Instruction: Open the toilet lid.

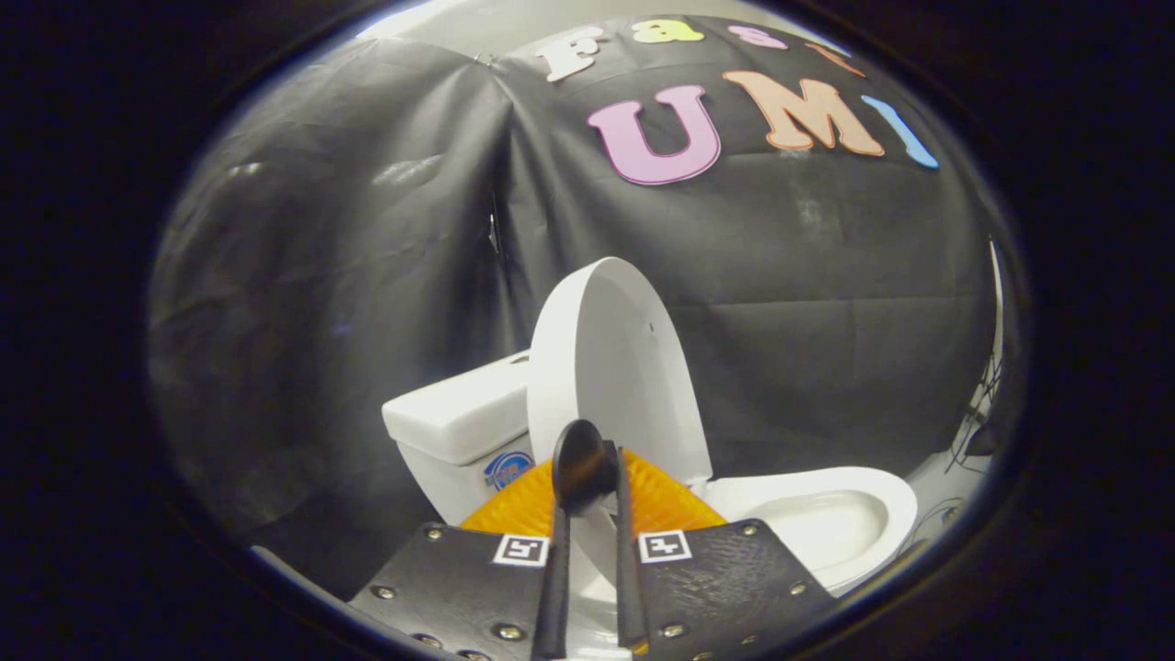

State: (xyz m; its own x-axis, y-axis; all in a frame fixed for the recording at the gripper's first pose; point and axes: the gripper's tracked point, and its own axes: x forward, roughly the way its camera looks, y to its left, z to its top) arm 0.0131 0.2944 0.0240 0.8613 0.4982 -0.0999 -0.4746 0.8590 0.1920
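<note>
no text can be read: the round blue sticker point(508, 468) on the toilet tank point(456, 422) is too blurred to make out.

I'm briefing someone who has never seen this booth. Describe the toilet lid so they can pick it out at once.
Start at the white toilet standing before the black cloth wall. The toilet lid is the tall, rounded white panel raised nearly upright between the boxy tank and the open bowl. The gripper has its fingers close together at the lid's lower edge; unlike its neighbours, the lid is thin and flat.
</note>
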